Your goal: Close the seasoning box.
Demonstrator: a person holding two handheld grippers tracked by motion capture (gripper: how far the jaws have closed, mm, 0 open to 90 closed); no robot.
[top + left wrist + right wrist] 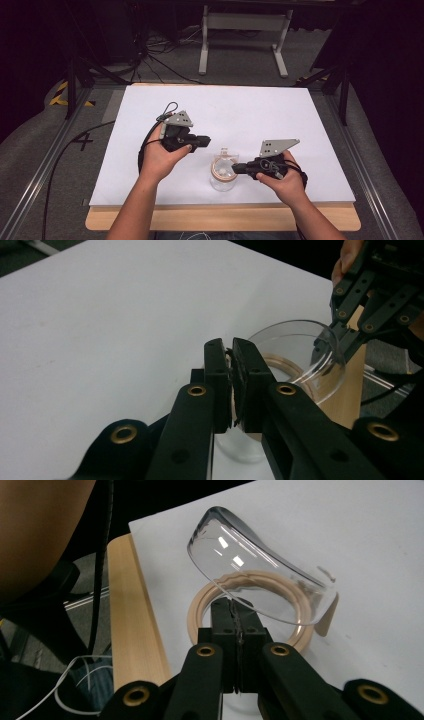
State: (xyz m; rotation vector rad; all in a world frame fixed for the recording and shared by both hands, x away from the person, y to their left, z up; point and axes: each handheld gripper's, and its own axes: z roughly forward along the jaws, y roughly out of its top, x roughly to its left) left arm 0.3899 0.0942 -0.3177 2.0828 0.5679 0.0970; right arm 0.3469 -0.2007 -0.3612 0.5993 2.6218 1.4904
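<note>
High view: a clear glass jar [223, 176] stands on the white sheet [235, 115] near the table's front edge, between the two hands. The right gripper [239, 168] reaches in from the right and meets the jar's raised lid [224, 152] at the mouth; the left gripper [204, 141] hangs just up-left of the jar, apart from it. Small pale things lie inside the jar; what they are I cannot tell. The likely trouble here: the jar sits close to the wooden table edge [225, 216], so a sideways pull on the lid could drag or tip it.

Left gripper view: the left jaws stand nearly together, a thin gap between them, nothing held. Beyond them the clear lid [305, 357] tilts up, pinched at its rim by the right gripper [327, 347]. With the left one free, nothing steadies the jar body.

Right gripper view: the right jaws are pressed tight on the edge of the clear lid [260, 572], which leans open above the tan seal ring [250, 605] of the jar mouth. The grip is thin and on smooth glass, so the lid could slip out and drop back hard
</note>
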